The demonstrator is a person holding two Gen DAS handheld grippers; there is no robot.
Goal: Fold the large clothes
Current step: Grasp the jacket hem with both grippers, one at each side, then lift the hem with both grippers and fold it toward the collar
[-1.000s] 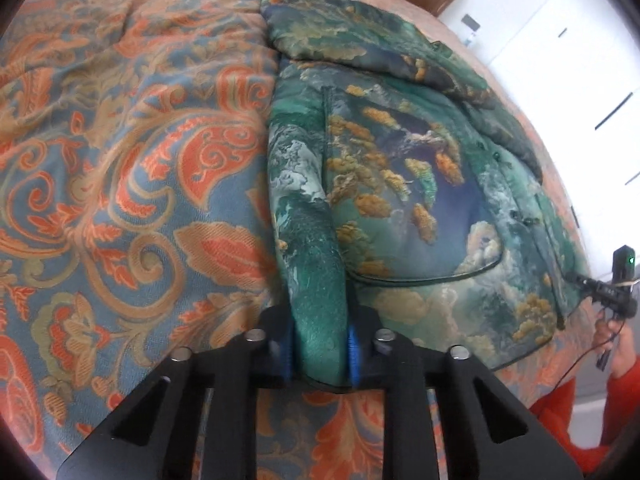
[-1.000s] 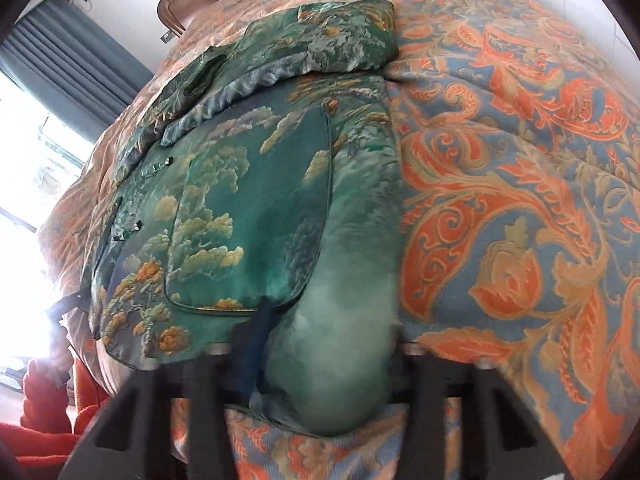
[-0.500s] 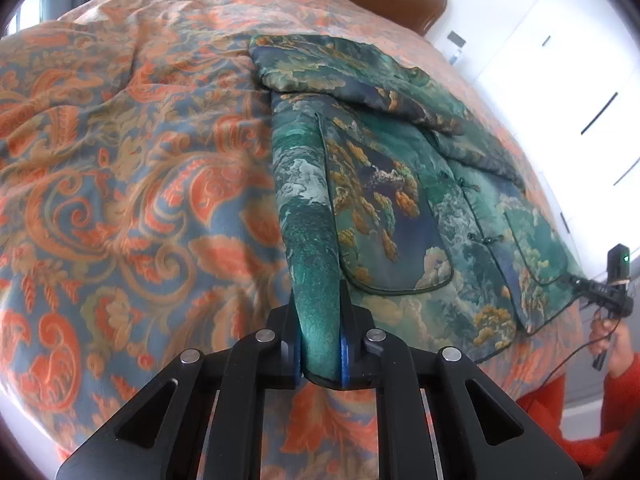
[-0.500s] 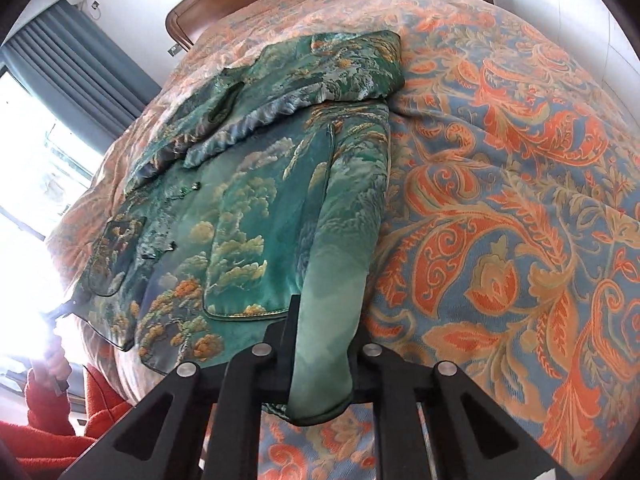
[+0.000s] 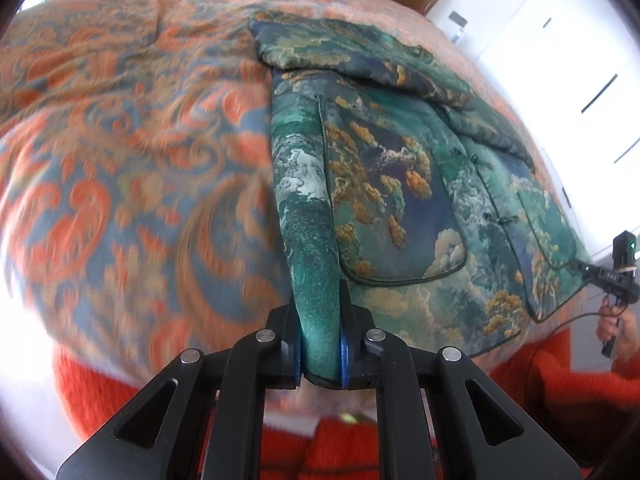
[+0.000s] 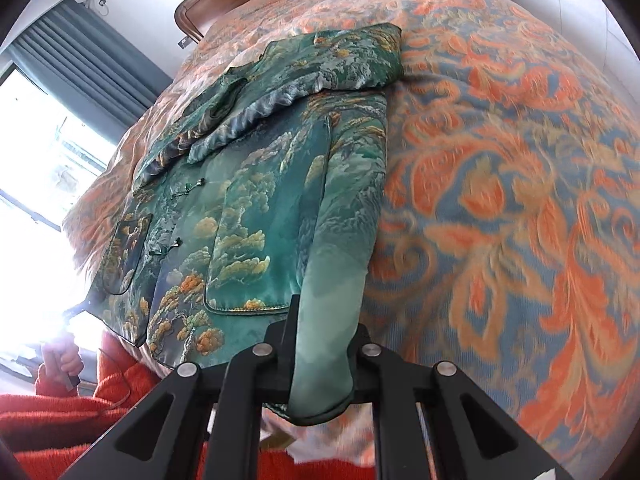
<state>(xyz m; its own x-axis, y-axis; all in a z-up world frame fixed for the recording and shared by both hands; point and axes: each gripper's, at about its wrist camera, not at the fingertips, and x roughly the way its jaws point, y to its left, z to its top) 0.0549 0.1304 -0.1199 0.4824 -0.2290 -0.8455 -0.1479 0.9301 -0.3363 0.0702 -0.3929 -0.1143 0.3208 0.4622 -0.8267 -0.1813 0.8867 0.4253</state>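
Note:
A green brocade jacket (image 5: 404, 184) with gold cloud and tree patterns lies spread on a bed, its sleeves folded across the top. My left gripper (image 5: 320, 354) is shut on the jacket's near hem corner at its left side, the cloth pinched between the blue pads and lifted off the bed. In the right wrist view the same jacket (image 6: 256, 208) stretches away, and my right gripper (image 6: 322, 364) is shut on the hem corner at its right side, the pale green cloth hanging over the jaws. Frog buttons run down the front.
The bed carries an orange and blue paisley bedspread (image 5: 132, 168) (image 6: 500, 208). A wooden headboard (image 6: 224, 4) stands at the far end. A person's hand (image 5: 618, 328) in an orange sleeve (image 6: 64, 412) holds the other gripper's handle. A window with grey curtains (image 6: 80, 64) lies to one side.
Both grippers have closed tight on the jacket's hem corners and risen, drawing back toward the bed's near edge. The hem now lifts off the bedspread and more of the jacket shows.

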